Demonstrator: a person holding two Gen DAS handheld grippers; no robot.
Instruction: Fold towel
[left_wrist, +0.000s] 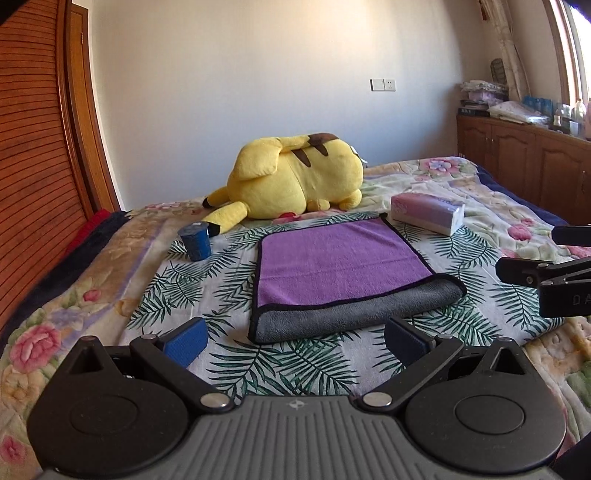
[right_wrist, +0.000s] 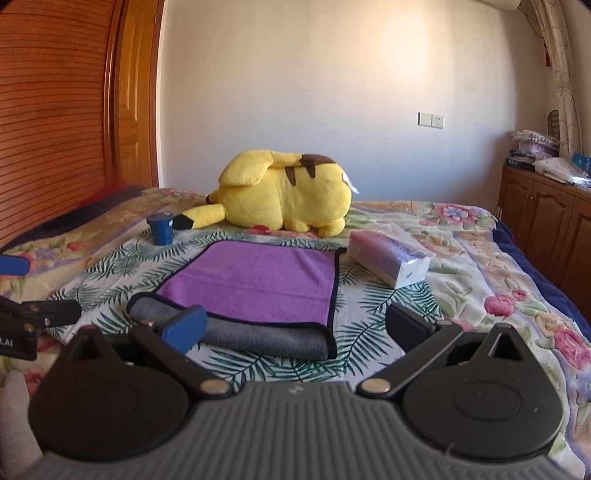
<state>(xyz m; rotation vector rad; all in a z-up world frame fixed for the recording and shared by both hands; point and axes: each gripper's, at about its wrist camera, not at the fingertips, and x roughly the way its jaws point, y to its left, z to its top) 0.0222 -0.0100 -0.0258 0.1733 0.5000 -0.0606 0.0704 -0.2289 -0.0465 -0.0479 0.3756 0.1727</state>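
Bedroom walls and a wooden wardrobe frame a wide bed (left_wrist: 498, 206) under a floral quilt, with a palm-leaf sheet (left_wrist: 207, 273) spread over its middle; on that sheet lies the towel (left_wrist: 340, 262), purple face up, its near hem turned so a grey band shows along the edge closest to both cameras. Behind it rests a yellow plush toy (left_wrist: 295, 177); a pink tissue pack (left_wrist: 428, 212) sits just beside the far right corner, and a small blue cup (left_wrist: 195, 242) stands apart to the left.

Both tools hang short of the towel, touching nothing; the left gripper (left_wrist: 295, 338) has its fingers spread wide, its gap facing the near left corner; the right gripper (right_wrist: 295, 325) is likewise spread, its left pad (right_wrist: 184, 328) overlapping the grey band in view, so it seems slightly nearer. The near hem runs crosswise to both pairs of fingers; judging by this, the next fold needs each gripper to go forward onto its own near corner.
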